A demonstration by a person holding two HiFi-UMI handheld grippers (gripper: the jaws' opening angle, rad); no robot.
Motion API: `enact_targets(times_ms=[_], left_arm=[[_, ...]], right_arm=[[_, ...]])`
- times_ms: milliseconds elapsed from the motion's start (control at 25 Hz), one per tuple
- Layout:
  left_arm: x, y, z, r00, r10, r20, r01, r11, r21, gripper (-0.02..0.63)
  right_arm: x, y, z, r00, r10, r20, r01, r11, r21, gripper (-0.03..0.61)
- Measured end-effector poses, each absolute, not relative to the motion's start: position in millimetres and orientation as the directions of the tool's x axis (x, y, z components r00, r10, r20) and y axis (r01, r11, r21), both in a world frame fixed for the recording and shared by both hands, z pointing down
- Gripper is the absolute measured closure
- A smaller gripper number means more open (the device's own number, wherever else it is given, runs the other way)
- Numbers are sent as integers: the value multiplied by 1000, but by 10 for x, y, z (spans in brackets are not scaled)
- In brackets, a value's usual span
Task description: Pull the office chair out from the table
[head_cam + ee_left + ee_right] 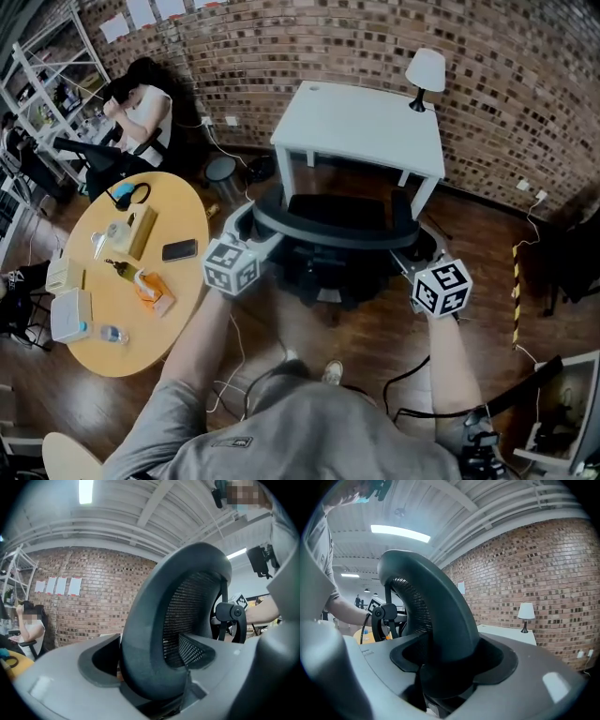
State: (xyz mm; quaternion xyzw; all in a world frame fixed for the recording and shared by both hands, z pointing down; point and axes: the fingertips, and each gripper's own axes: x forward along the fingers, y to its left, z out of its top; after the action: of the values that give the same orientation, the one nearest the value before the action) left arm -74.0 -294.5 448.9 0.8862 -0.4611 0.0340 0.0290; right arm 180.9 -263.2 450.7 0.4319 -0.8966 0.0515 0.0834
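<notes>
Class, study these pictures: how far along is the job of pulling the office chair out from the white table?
Done: the left gripper and right gripper each have their jaws clamped on the backrest rim of the office chair. In hand: the pull, with the seat close to the front legs of the table. Left: drawing the chair clear of the table.
</notes>
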Motion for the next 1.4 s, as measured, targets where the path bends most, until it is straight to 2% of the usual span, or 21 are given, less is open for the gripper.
enact_targets(times_ms=[920,1400], left_arm=[[-1072,-1972,4480,638,-766,74,-769,-639,16,230],[-912,-1438,4442,609,-790,72,-793,-609,15,230]], right_arm=[[1445,-1472,4490,-560,-803,205,-824,565,-35,267],[1626,-1020,4456,-586,-790,182,-806,592,-23,267]])
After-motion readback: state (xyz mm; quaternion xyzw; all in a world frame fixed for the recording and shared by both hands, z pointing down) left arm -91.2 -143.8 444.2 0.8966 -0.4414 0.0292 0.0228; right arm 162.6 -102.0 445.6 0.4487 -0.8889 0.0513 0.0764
